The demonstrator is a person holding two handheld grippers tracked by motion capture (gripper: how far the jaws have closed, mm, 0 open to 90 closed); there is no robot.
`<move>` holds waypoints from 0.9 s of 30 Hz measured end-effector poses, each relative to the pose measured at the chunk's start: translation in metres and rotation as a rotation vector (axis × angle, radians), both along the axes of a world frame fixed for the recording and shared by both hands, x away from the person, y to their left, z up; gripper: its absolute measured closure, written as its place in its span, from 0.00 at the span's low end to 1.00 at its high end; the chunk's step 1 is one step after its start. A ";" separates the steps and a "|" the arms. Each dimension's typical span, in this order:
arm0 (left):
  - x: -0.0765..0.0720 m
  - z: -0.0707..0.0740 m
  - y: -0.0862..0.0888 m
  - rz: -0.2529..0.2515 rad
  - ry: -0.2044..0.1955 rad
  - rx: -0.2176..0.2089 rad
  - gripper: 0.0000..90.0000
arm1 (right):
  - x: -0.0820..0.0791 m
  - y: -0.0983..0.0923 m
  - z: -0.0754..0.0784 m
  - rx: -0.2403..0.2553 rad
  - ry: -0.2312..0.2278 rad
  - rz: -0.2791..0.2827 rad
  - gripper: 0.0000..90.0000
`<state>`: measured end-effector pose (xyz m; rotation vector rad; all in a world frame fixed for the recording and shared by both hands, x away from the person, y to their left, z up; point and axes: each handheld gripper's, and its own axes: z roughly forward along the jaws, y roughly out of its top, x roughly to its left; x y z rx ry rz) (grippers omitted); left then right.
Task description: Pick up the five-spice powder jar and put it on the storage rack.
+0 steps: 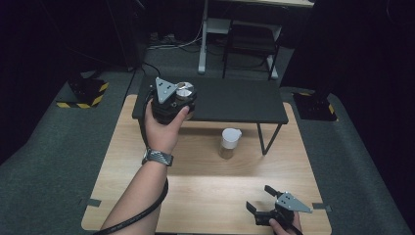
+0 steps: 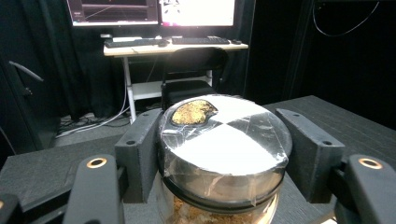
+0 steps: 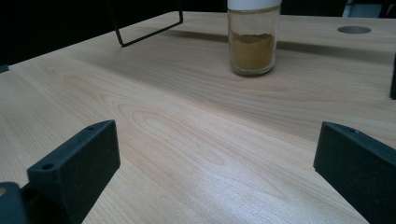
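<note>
Over the black raised shelf [image 1: 230, 100], your left gripper [image 1: 172, 100] jaws pinch the silver-lidded glass spice jar [image 2: 223, 154]; lower it upright, right gripper [image 1: 274, 208] jaws spread.

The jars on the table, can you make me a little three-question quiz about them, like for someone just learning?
1. True or false: the left gripper is shut on the silver-lidded jar.
2. Where does the white-capped jar stand: A on the black shelf, B on the wooden table, C on the floor?
3. What do the right gripper jaws hold?

Key: 1 true. 2 B. 3 Nothing; they stand open over the table.
</note>
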<state>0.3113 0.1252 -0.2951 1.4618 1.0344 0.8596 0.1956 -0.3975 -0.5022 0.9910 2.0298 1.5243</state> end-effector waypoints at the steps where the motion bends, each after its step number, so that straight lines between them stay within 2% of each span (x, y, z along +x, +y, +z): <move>1: 0.004 -0.002 -0.001 0.001 0.003 -0.004 0.39 | 0.000 0.000 0.000 0.005 0.003 -0.001 0.00; 10: 0.021 -0.005 -0.008 0.014 0.006 -0.007 0.39 | 0.000 -0.002 -0.001 0.018 0.003 -0.001 0.00; 15: 0.025 -0.005 -0.010 0.019 0.004 0.001 0.39 | 0.000 -0.003 -0.002 0.022 0.004 0.001 0.00; 27: 0.030 -0.007 -0.010 0.026 -0.001 -0.011 0.39 | 0.001 -0.004 -0.002 0.024 0.005 0.002 0.00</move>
